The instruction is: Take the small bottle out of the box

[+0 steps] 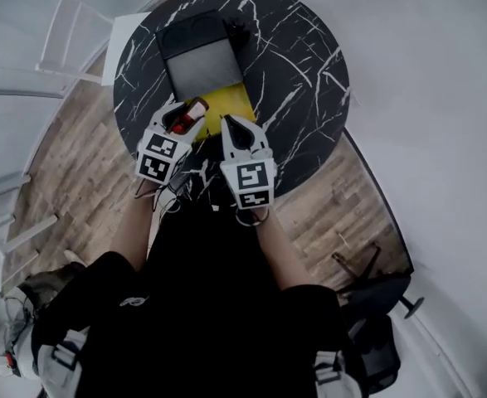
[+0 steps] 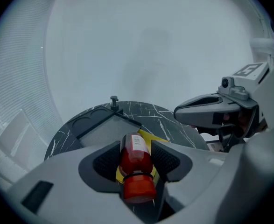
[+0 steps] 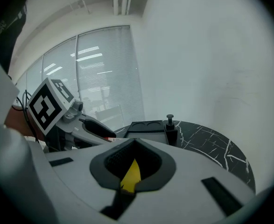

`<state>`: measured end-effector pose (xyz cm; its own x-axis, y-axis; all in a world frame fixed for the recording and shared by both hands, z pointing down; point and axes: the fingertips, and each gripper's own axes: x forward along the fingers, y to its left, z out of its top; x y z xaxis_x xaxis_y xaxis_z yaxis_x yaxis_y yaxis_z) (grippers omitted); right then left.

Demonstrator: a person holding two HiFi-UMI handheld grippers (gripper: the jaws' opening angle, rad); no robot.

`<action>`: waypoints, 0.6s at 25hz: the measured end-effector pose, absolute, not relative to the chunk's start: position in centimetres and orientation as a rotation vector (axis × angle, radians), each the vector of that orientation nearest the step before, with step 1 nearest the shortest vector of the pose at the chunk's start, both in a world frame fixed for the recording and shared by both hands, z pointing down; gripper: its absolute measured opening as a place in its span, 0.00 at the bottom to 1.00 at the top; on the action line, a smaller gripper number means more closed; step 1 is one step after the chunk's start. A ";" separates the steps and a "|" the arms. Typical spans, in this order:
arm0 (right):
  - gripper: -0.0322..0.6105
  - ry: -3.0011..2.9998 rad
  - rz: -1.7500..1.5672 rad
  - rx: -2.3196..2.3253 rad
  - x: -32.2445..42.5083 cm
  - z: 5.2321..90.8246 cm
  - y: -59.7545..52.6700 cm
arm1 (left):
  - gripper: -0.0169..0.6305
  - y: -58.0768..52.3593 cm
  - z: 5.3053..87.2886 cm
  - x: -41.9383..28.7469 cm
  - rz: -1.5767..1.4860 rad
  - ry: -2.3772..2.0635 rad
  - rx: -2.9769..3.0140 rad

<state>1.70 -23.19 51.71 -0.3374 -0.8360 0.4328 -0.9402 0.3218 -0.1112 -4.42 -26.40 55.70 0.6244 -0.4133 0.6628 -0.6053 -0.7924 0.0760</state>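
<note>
Left gripper (image 2: 137,146) was clamped on the small bottle (image 2: 136,161), red, near the box (image 1: 200,65). Right gripper (image 3: 134,141): jaws were together, holding nothing.

The round black table (image 1: 309,65), veined in white, carries a dark box (image 1: 192,31). A yellow sheet (image 1: 226,102) lies just ahead of the right gripper (image 1: 233,124).

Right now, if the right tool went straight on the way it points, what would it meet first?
Probably the yellow sheet just ahead of the right tool, then the grey box. Height is unclear; it may pass above.
</note>
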 end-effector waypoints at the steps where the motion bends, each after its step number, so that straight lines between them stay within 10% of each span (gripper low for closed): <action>1: 0.04 -2.303 0.493 1.590 1.6 51.6 -23.2 | 0.34 -26.3 55.4 -4.7 0.919 -0.849 2.550; 15: 0.04 -2.413 0.323 1.536 0.7 47.5 -22.0 | 0.33 -24.5 48.5 -6.4 0.684 -1.176 2.577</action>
